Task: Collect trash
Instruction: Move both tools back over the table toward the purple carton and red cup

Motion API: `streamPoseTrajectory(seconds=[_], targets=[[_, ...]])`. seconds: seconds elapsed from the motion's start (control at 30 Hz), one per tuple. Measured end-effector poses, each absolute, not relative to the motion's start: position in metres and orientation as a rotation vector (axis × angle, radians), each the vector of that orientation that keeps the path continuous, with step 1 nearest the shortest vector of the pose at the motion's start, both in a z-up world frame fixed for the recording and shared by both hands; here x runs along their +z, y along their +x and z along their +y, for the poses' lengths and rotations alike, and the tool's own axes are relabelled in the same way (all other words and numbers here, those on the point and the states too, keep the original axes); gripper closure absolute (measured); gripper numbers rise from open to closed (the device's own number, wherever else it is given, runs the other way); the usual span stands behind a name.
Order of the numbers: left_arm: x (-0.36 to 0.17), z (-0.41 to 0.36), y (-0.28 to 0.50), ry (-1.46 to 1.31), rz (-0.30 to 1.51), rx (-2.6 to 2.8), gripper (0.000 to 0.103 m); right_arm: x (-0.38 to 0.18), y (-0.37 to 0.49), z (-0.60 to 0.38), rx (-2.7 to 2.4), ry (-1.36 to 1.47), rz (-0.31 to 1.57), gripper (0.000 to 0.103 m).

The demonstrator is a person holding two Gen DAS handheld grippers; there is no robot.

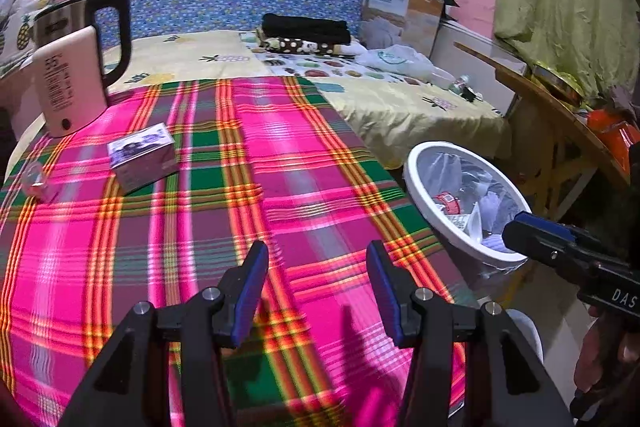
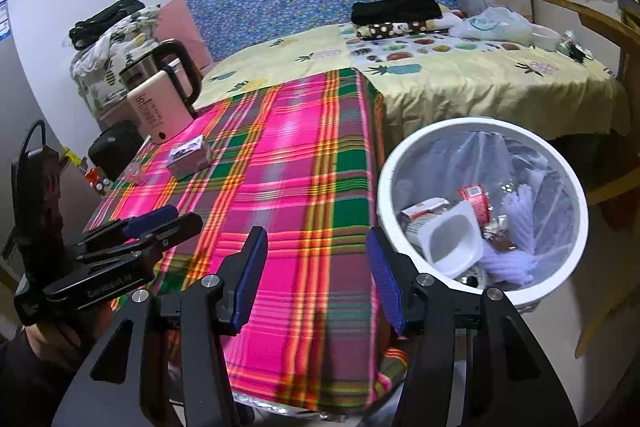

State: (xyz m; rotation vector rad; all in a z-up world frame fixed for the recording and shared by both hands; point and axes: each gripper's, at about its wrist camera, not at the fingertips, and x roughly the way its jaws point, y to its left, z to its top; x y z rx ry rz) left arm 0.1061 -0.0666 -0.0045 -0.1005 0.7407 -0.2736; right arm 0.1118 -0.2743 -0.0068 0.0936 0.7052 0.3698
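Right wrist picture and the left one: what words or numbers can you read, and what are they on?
"DAS": on the right tongs, cut off at the picture's edge.
Left tongs: white lettering, too blurred to read.
Kettle: print too blurred.
Small box: print too blurred.
Cardboard box: print too small.

- "DAS" is printed in white on the black body of the right gripper (image 1: pixel 520 233), seen at the right edge of the left wrist view; the rest of the word is cut off
- White lettering is seen on the body of the left gripper (image 2: pixel 168 221); it is too blurred to be read with certainty
- Small print is carried on the pink side of the kettle (image 1: pixel 68 83); it cannot be read
- The purple box (image 1: pixel 142 155) bears printing that cannot be read
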Motion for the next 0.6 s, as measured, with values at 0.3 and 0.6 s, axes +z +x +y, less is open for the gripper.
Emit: streamPoseTrajectory(seconds=[0.3,0.6], targets=[[-0.006,-0.033,0.097,-0.125,0.738,-0.206,0.05,-0.005,0.112,-0.246,0.428,0.065,0.709,0.05],[-0.011,0.01,0.094,-0.164,0.737,-0.119,0.05,-0.005,0.12,-0.215,0.474,0.026,0.723,0.05]])
